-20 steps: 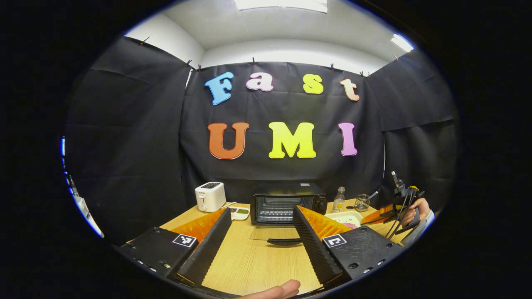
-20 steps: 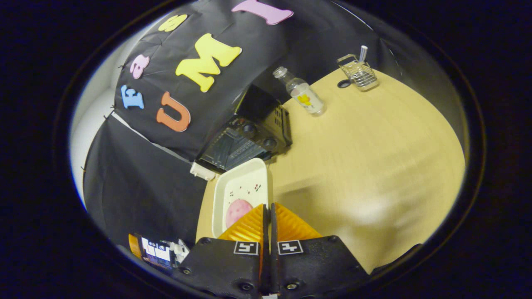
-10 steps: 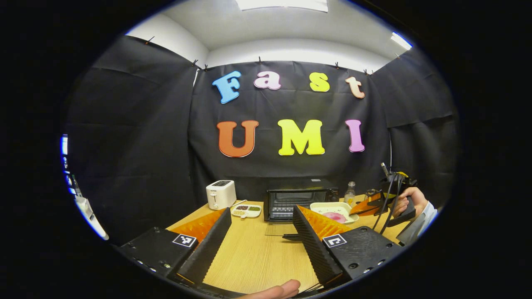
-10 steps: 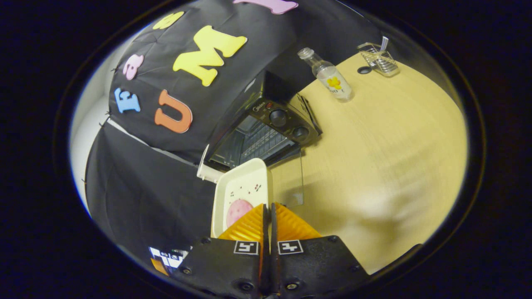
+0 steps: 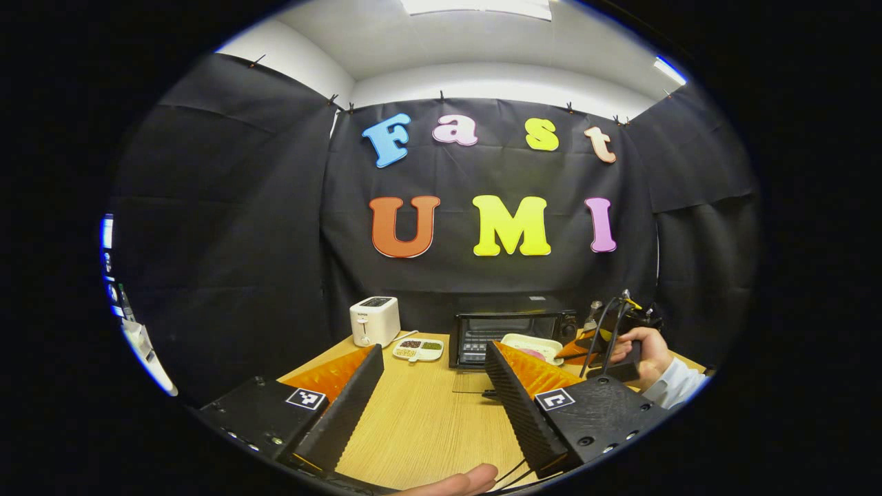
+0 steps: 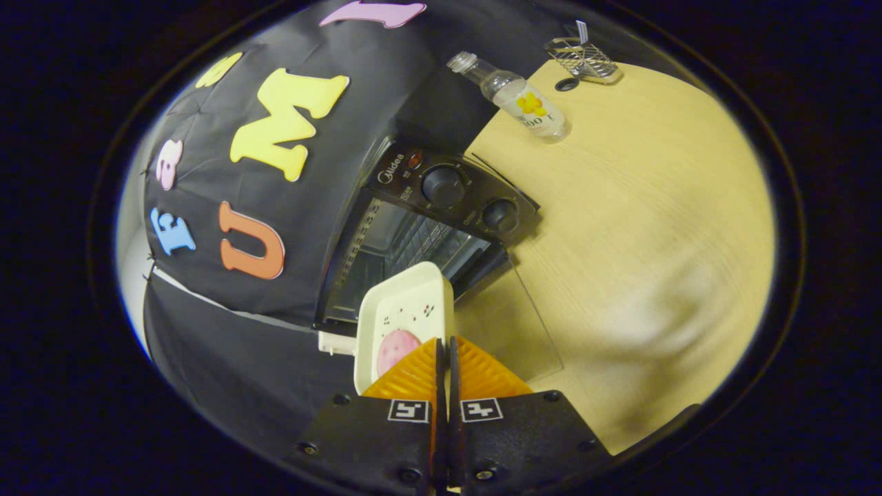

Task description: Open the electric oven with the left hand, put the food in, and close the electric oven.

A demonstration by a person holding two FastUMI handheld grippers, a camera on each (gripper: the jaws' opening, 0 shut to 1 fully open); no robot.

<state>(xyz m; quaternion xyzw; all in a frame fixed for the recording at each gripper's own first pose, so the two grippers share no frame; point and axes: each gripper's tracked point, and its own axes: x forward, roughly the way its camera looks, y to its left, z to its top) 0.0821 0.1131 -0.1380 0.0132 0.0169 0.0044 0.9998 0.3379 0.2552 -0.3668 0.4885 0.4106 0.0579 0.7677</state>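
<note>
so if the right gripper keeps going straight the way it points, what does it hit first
Most likely the open mouth of the electric oven. The right gripper is shut on the rim of the food tray, whose far end points into the cavity above the lowered glass door. Depth is hard to judge.

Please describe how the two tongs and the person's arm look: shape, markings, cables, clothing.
The left tongs have two wedge-shaped, ribbed fingers on black blocks, each block bearing a square black-and-white marker. The right tongs show the same build, with two markers side by side. In the left gripper view, black cables loop over the right tongs, and the hand holding them wears a light sleeve.
</note>
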